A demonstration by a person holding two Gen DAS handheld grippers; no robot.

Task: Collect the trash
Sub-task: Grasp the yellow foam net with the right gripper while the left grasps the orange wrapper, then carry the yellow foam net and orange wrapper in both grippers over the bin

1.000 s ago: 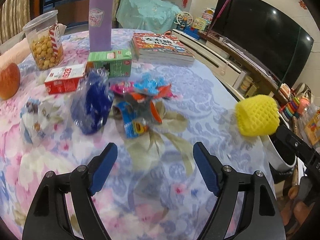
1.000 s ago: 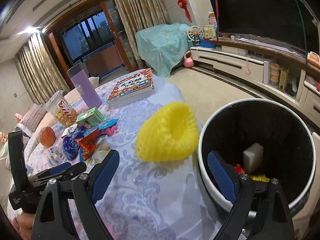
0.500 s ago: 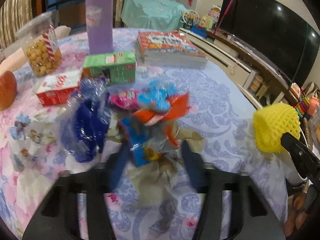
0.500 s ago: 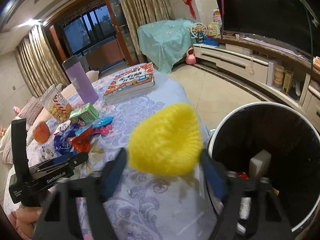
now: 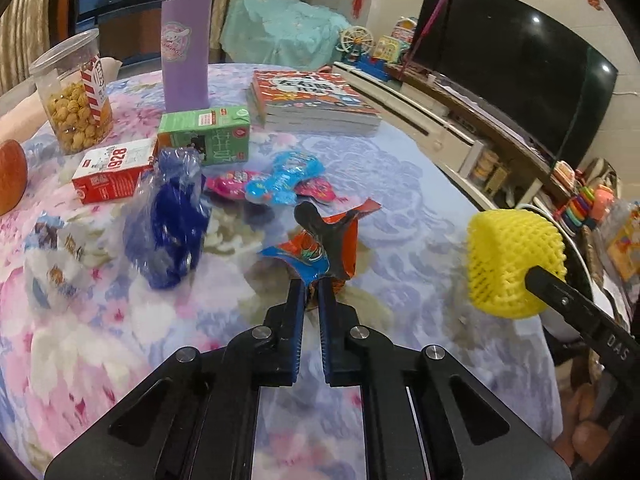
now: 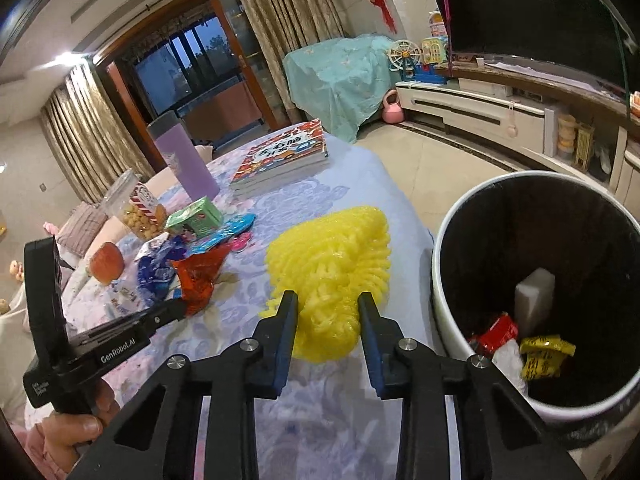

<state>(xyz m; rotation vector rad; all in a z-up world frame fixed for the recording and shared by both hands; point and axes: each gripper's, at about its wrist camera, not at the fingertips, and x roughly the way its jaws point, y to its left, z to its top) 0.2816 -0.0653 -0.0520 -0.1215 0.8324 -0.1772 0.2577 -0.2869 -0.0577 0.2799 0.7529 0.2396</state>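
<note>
My left gripper [image 5: 311, 286] is shut on an orange and blue snack wrapper [image 5: 324, 240], which rises crumpled above the flowered tablecloth [image 5: 400, 200]; the same wrapper [image 6: 200, 276] shows red in the right wrist view. My right gripper [image 6: 328, 300] is shut on a yellow foam fruit net [image 6: 332, 264], held near the table's edge beside the trash bin [image 6: 444, 248]. That net [image 5: 514, 258] appears at the right of the left wrist view. A crumpled blue bag [image 5: 170, 220], a pink wrapper [image 5: 230, 184] and a light blue wrapper [image 5: 284, 178] lie on the cloth.
Farther back stand a green carton [image 5: 204, 134], a red and white carton [image 5: 114, 170], a purple tumbler [image 5: 186, 40], a popcorn jar [image 5: 74, 92] and stacked books [image 5: 312, 98]. The bin holds a white block [image 6: 534, 298] and wrappers. A hand [image 6: 68, 436] grips the left tool.
Both grippers went from open to shut. The left one moved forward and closed on the orange wrapper, lifting it. The right one closed on the yellow foam net.
</note>
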